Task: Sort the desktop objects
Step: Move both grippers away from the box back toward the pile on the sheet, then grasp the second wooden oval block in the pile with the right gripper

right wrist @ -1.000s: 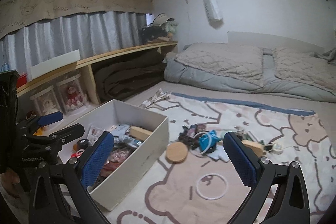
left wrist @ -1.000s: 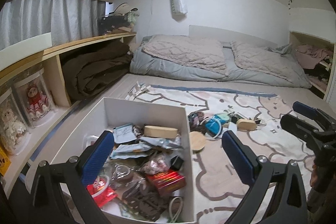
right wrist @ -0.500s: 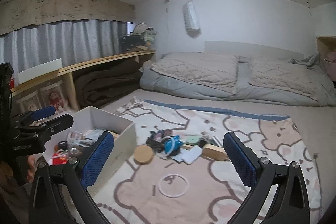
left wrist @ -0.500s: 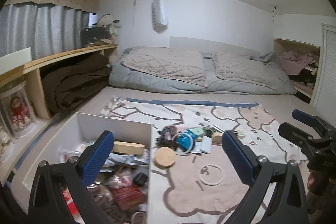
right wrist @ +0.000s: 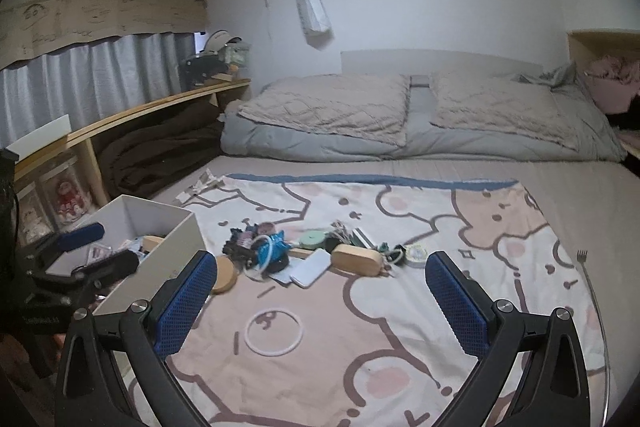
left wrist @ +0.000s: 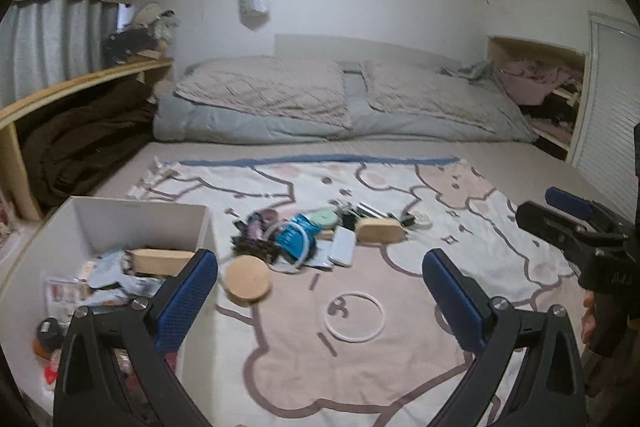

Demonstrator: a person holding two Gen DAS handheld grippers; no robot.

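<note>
A white box (left wrist: 120,217) with several sorted items stands at the left on a cartoon blanket (left wrist: 400,367); it also shows in the right wrist view (right wrist: 160,227). A pile of loose objects (left wrist: 316,233) lies mid-blanket: a blue packet (left wrist: 294,233), a wooden block (left wrist: 378,229), a white flat case (left wrist: 342,247), a round cork lid (left wrist: 247,279) and a white ring (left wrist: 354,315). My left gripper (left wrist: 320,291) is open and empty above the blanket. My right gripper (right wrist: 320,295) is open and empty, near the white ring (right wrist: 274,333).
A folded grey and beige duvet (left wrist: 340,107) lies at the far end. A wooden shelf (right wrist: 152,111) with dark bedding runs along the left. A metal fork (right wrist: 588,267) lies at the blanket's right edge. A cubby (left wrist: 540,91) with pink cloth is at the right.
Both grippers have swung to the right, away from the box and toward the pile on the blanket. Both stayed open and empty.
</note>
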